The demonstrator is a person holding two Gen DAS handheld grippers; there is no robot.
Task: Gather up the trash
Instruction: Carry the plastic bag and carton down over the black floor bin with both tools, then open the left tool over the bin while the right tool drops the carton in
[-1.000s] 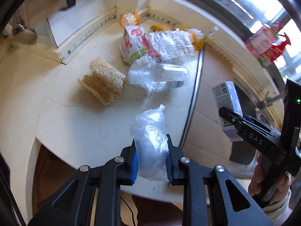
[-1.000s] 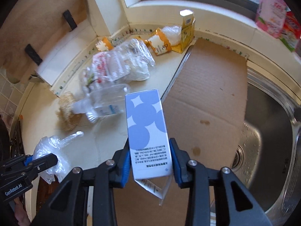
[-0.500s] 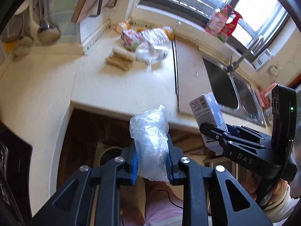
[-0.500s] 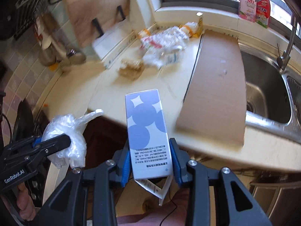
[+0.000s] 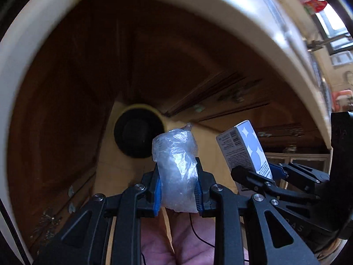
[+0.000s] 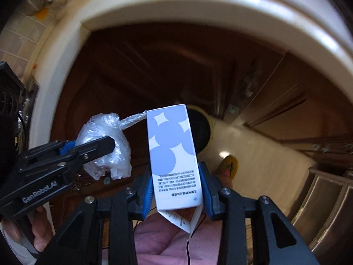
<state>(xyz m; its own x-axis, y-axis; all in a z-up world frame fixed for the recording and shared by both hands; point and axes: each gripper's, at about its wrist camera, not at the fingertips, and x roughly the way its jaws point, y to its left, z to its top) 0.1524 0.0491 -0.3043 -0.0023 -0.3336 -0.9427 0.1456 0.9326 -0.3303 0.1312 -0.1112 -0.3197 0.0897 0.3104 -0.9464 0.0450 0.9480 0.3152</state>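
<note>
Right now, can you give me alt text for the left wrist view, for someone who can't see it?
The left tongs grip a crumpled clear plastic bag, held above a round black-lined trash bin on the floor beside dark wooden cabinets. At right, the right tongs hold a white carton with blue circles. The pale countertop edge curves overhead.

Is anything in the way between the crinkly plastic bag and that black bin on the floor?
Nothing visible blocks it. The left claw grips the plastic bag, and the bin lies open beyond it. The box sits off to the side in the right claw.
</note>
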